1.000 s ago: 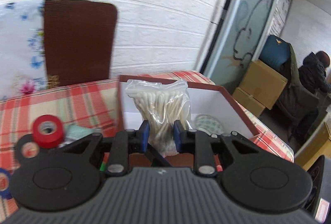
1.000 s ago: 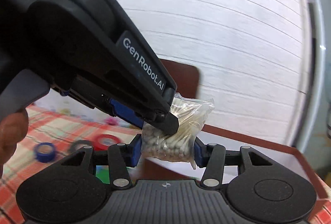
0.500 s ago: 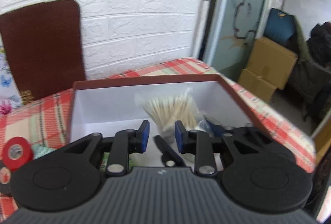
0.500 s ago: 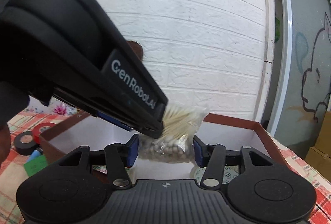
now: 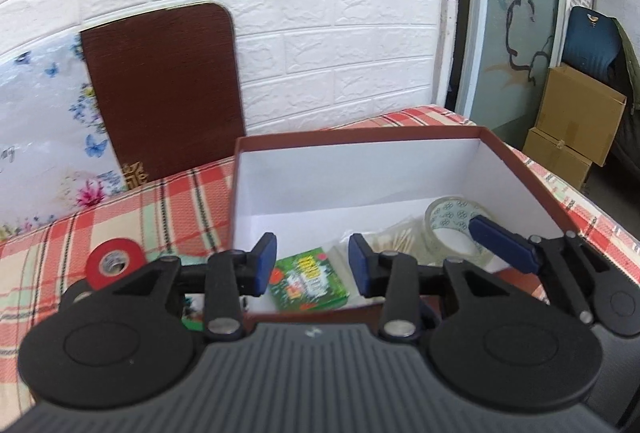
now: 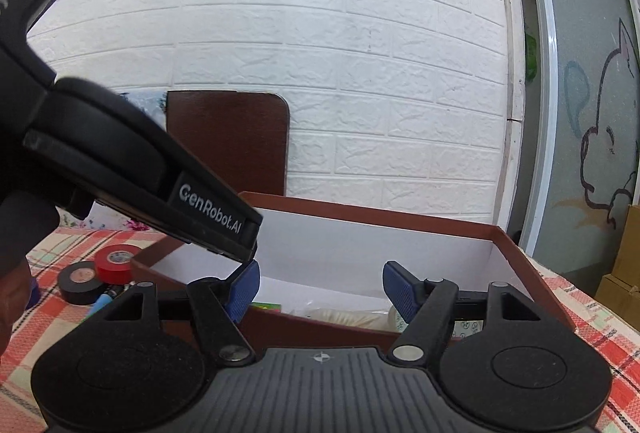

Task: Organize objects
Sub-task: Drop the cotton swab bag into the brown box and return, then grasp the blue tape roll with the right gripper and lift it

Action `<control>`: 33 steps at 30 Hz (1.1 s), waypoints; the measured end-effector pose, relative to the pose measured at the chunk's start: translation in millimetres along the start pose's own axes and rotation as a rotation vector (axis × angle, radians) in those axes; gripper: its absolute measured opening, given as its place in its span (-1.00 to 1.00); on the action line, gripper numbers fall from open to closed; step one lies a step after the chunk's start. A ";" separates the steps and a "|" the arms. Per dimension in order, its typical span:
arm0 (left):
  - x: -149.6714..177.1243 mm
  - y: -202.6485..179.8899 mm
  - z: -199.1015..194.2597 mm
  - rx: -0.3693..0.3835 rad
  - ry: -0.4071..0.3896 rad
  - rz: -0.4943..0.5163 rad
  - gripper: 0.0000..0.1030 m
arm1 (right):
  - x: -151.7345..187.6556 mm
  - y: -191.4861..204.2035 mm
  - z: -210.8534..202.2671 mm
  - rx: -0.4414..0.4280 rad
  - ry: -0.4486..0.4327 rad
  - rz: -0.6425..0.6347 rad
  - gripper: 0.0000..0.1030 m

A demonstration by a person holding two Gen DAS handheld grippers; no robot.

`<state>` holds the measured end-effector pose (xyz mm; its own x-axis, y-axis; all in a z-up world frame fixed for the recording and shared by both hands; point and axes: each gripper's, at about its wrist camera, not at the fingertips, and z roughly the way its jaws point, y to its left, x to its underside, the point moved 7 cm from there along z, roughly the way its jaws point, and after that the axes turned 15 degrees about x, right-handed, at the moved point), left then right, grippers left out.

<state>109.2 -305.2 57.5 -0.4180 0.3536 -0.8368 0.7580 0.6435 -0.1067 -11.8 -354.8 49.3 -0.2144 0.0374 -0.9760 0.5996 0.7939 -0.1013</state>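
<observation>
Both the left gripper (image 5: 312,265) and right gripper (image 6: 320,291) have just been opening and are standing apart, gripping nothing. Beyond, at twelve o'clock, the cotton-swab bag (image 5: 400,237) is lying inside the box (image 5: 360,169), beside the clear tape roll (image 5: 452,223).

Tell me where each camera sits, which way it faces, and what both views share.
Left wrist: on the left gripper, looking along its open fingers down into the box at the green packet, cotton swab bag and clear tape; the right gripper's blue pad shows at right.
Right wrist: on the right gripper, facing the box and brick wall more levelly; the left gripper's body crosses at left.
Shared: box, red tape roll, brown board.
</observation>
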 end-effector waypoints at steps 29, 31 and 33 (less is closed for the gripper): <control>123.2 201.9 -109.3 -0.280 -0.006 -0.362 -0.02 | 21.7 185.7 -23.7 -0.324 0.049 -0.230 0.30; 136.9 229.4 -118.6 -0.288 -0.015 -0.452 -0.02 | 27.2 202.7 -22.1 -0.369 0.073 -0.244 0.30; 146.1 253.3 -126.9 -0.284 -0.033 -0.537 -0.03 | 33.1 220.7 -19.9 -0.402 0.096 -0.260 0.28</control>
<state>176.5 -4.4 -23.6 -0.6856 -0.0891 -0.7225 0.2807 0.8834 -0.3752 98.1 -166.3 -1.6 -0.3989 -0.1523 -0.9043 0.1752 0.9553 -0.2382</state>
